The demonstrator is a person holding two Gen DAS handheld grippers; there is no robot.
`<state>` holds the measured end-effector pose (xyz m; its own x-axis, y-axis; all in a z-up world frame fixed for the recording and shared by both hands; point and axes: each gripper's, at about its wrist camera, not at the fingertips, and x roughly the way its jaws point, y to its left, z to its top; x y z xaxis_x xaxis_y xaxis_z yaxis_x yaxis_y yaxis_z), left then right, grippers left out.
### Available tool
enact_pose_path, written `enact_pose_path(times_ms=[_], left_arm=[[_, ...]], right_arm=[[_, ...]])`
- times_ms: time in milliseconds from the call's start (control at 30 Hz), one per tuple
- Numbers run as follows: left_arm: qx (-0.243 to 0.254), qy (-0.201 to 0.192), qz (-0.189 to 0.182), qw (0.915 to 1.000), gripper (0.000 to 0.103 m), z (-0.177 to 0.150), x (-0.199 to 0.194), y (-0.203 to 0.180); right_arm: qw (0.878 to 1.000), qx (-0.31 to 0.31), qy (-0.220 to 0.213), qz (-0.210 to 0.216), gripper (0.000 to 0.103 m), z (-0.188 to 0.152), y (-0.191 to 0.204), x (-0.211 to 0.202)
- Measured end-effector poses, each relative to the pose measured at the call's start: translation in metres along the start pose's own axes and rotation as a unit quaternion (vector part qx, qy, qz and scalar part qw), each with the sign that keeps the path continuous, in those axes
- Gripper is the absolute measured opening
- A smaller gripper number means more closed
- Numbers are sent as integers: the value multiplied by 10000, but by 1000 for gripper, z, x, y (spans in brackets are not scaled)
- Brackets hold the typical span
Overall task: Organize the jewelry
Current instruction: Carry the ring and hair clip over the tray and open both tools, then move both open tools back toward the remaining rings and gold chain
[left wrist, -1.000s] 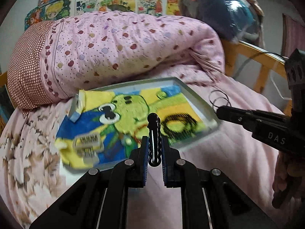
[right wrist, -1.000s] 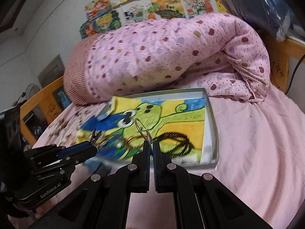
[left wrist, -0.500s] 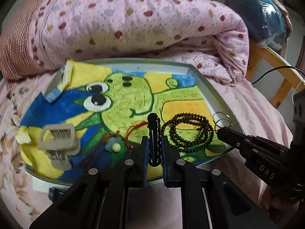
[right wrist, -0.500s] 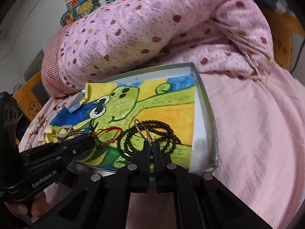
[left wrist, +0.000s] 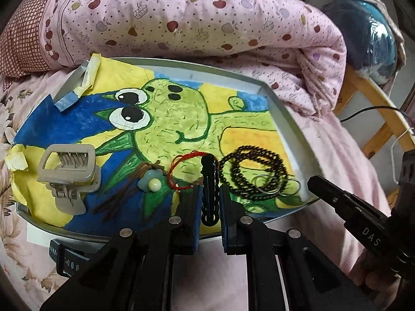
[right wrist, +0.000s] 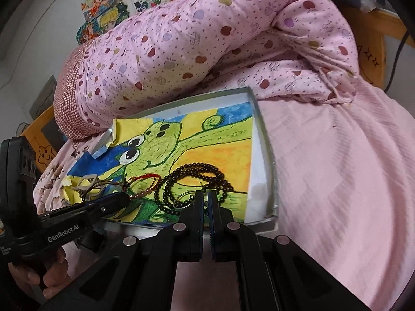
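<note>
A grey tray (left wrist: 286, 119) lined with a frog drawing lies on the bed. In it are a beige claw clip (left wrist: 68, 172), a blue flower piece (left wrist: 151, 181), a red cord bracelet (left wrist: 181, 167), a dark bead necklace (left wrist: 255, 172) and thin metal rings (left wrist: 267, 184). My left gripper (left wrist: 210, 194) is shut on a black hair clip (left wrist: 209, 181) over the tray's near edge. My right gripper (right wrist: 205, 202) stands slightly parted beside the rings (right wrist: 182, 199), which lie on the beads (right wrist: 197, 178) in the tray (right wrist: 267, 150).
A rolled pink dotted quilt (left wrist: 181, 18) lies behind the tray. A dark watch strap (left wrist: 64, 258) sticks out under the tray's near left edge. A wooden bed rail (left wrist: 376, 103) and a blue bundle (left wrist: 368, 41) stand at the right. Pink sheet (right wrist: 337, 181) spreads right of the tray.
Both grippers moved forward and down to the tray's near edge. The metal rings left the right gripper and now lie on the beads. The left still holds the black clip.
</note>
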<state>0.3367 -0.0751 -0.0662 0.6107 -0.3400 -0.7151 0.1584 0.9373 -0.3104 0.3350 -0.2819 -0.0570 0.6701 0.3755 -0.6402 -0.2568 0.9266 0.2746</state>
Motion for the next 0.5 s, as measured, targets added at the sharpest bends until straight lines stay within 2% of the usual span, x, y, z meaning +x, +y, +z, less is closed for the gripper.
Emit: enact_pose_path(times_ms=[33,100,167,267,333,400,433,500], left_arm=[[2,-20,-26,10000,16,1,-1,-1],[39,-111,-8,9999,36,2,-6,-4],[80,-227,68,9997,41,3,-11,-7],[65,-292,23,9996,41,4,-20,-8],[-3,-325,-40,9995,45,4,-25,-7],[-59,-422,-62,9991,64,3,-36,-7],[-78,-510,-76,9986,68,2,-42,-6],[-104,-658,-150,9977,69,1,-55,-5]], right_arm=[[10000,11,-26,-12,14,1,-1,-3],[10000,31,-80,-45,25,2,-2,-8],[9998,56,-150,-74,29,3,-3,-15],[9996,49,-254,-124,34,6,-3,-27],[9991,43,-392,-157,54,7,-2,-38],[9984,34,-544,-165,68,8,-1,-49],[9981,37,-600,-162,75,8,0,-53],[9969,59,-768,-155,83,7,2,-64]])
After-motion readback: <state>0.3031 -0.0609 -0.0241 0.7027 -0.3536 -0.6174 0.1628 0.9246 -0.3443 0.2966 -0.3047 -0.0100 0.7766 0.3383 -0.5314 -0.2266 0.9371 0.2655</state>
